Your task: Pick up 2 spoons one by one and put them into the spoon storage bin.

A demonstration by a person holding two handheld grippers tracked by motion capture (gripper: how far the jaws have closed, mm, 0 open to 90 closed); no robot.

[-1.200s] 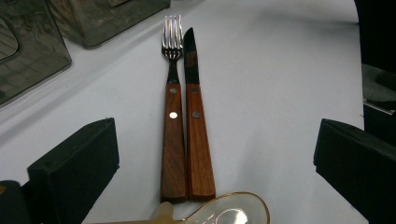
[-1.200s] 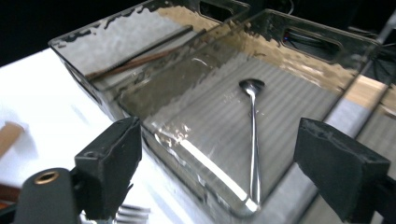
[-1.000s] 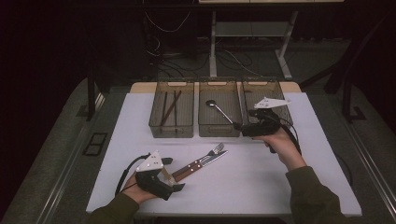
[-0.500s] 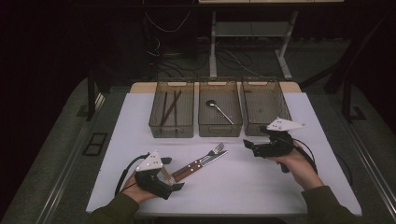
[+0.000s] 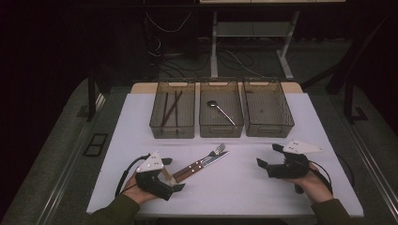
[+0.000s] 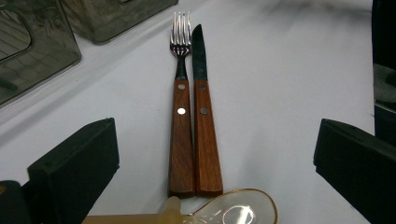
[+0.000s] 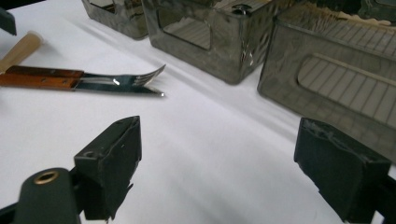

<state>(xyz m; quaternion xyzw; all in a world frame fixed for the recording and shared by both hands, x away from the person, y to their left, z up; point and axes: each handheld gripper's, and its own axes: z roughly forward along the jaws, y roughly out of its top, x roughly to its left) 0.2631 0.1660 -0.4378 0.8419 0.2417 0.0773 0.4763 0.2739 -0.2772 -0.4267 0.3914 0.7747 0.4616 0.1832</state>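
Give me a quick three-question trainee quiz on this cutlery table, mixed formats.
1. True or false: the fork and knife lie side by side, handles touching, on the white table.
2. Which bin holds the spoon? A) left bin B) middle bin C) right bin
3. Fill in: the jaws of the right hand-held gripper are ____ with nothing between them.

Key: 1 true; 2 B; 3 open.
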